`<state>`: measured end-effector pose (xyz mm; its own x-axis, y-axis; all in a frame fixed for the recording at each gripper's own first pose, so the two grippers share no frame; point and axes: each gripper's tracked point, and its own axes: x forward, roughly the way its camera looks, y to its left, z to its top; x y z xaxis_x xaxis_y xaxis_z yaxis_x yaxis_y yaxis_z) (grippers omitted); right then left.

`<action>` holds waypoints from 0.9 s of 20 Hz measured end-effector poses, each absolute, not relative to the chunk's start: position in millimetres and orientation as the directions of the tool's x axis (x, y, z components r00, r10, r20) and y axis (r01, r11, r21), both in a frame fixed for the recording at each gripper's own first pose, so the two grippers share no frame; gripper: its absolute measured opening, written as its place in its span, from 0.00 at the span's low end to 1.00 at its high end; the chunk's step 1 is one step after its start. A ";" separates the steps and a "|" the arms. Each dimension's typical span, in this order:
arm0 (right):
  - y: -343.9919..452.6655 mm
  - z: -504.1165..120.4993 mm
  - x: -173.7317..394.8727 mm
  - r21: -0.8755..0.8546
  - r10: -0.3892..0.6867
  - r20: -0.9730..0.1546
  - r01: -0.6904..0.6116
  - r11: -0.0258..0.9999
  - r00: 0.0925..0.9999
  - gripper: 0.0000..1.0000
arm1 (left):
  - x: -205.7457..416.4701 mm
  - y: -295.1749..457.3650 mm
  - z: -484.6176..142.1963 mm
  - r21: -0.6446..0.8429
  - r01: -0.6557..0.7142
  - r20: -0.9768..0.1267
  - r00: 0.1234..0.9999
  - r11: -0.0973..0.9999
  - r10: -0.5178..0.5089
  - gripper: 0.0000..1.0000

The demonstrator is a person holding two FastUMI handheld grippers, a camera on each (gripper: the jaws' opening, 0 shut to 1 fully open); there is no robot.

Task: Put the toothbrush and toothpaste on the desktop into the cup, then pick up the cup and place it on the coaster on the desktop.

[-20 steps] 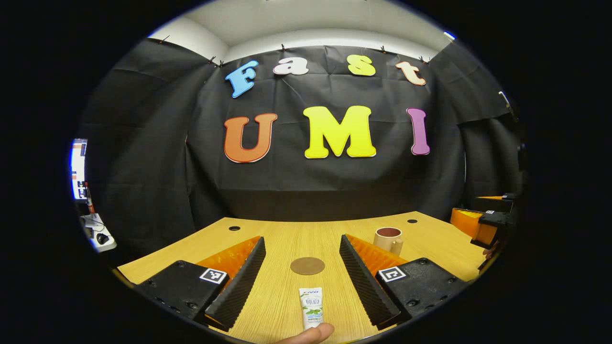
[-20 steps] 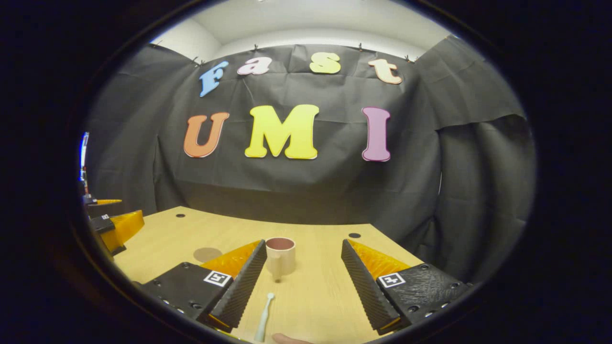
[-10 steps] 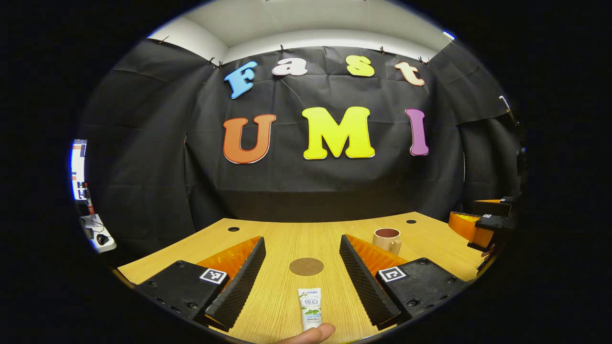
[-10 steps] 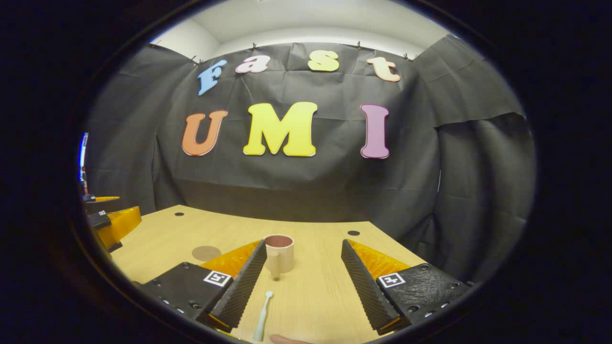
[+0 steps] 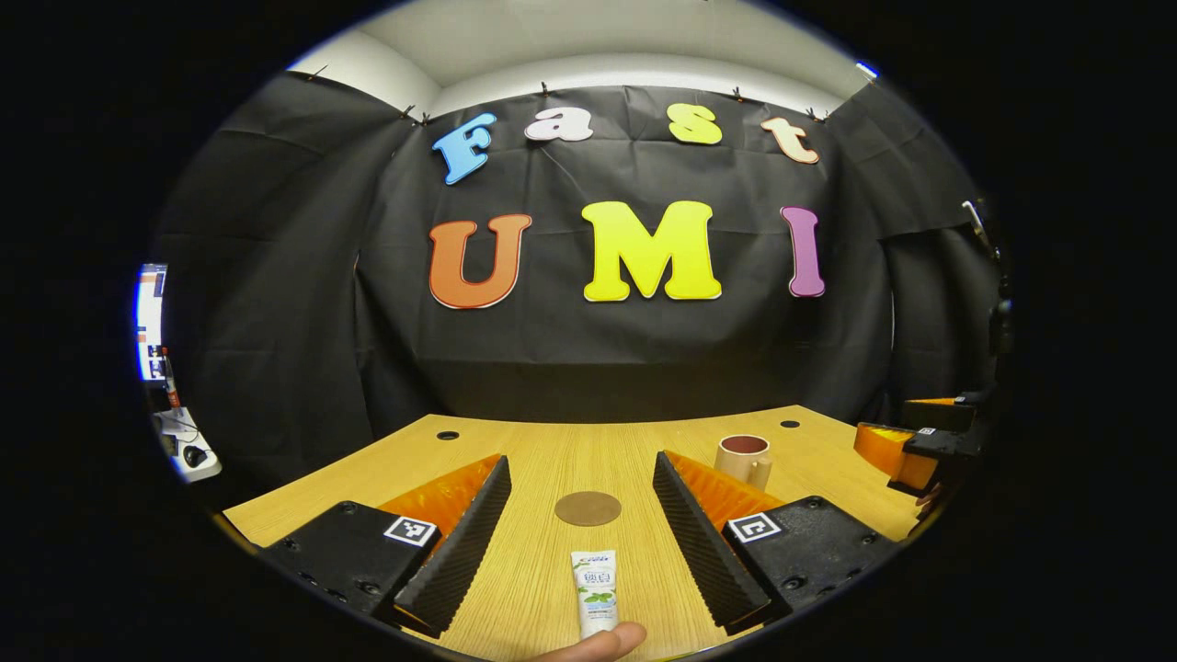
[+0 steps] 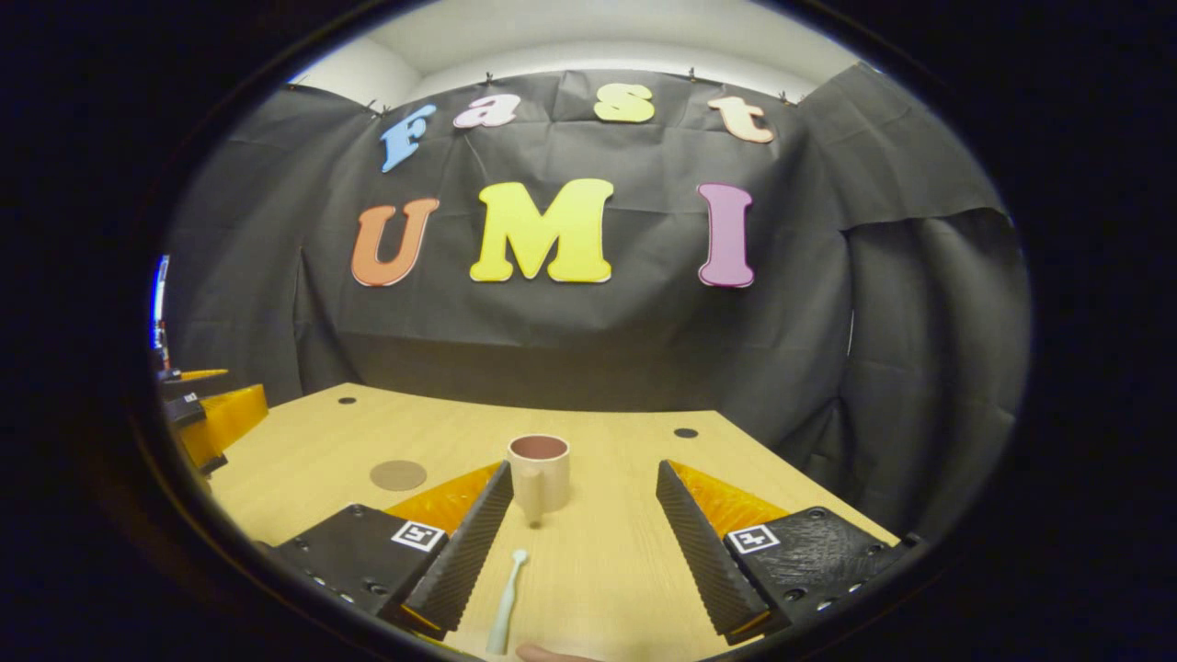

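Left gripper view: the left gripper hangs low over the light wooden desktop, its ribbed black fingers spread wide with nothing between them but bare wood. Lying flat in that gap is the small white toothpaste tube with a green leaf print, long axis pointing away; its near end is cut off by a fingertip poking in at the bottom edge. Just beyond the tube sits the round brown coaster, flat on the wood. To the far right stands the beige cup with a dark pink inside, partly hidden behind the right finger of this gripper.

Right gripper view: the right gripper also gapes wide, gripping nothing. The slim white toothbrush lies on the wood close to its left finger, its near end cut off at the bottom edge. The cup stands upright beyond it, handle facing near. The coaster lies to the left, well apart from the cup. At the far left edge the other gripper's orange and black parts are only partly seen, too cramped to read its jaws from here.
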<state>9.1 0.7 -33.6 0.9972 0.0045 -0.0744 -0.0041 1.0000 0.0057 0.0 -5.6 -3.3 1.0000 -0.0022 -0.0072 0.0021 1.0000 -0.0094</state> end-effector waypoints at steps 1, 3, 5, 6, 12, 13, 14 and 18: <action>3.4 -40.5 10.6 0.008 0.012 -0.089 -0.012 1.000 0.996 0.95 | -0.4 -4.9 -3.5 -0.009 0.001 -0.007 1.000 1.000 -0.001 0.99; 13.1 -60.4 13.7 0.023 0.047 -0.138 -0.045 0.999 0.989 0.95 | -0.1 -5.0 -4.0 -0.013 0.003 -0.009 1.000 1.000 -0.003 0.99; 19.9 -82.2 17.8 0.041 0.074 -0.203 -0.067 0.997 0.976 0.96 | -0.2 -5.8 -5.3 -0.013 0.003 -0.010 1.000 1.000 -0.004 0.99; 23.6 -94.2 20.3 0.054 0.090 -0.239 -0.079 0.995 0.967 0.96 | -0.7 -6.2 -7.2 -0.013 0.004 -0.012 1.000 1.000 -0.005 0.99; 57.5 -167.6 19.7 0.168 0.205 -0.451 -0.143 0.975 0.869 0.83 | 1.2 -8.0 -20.1 -0.023 0.009 -0.041 0.999 1.000 -0.009 0.99; 61.7 -177.8 19.4 0.170 0.211 -0.477 -0.146 0.975 0.853 0.80 | 2.0 -6.9 -21.6 -0.016 0.005 -0.045 0.999 1.000 -0.006 0.99; 64.5 -185.5 19.7 0.167 0.211 -0.497 -0.146 0.975 0.842 0.72 | 2.4 -7.1 -23.6 -0.013 0.004 -0.046 0.999 1.000 -0.004 0.99; 67.9 -197.2 25.0 0.165 0.201 -0.535 -0.132 0.977 0.821 0.61 | 3.1 -3.8 -35.0 -0.013 0.005 -0.076 0.997 1.000 -0.006 0.99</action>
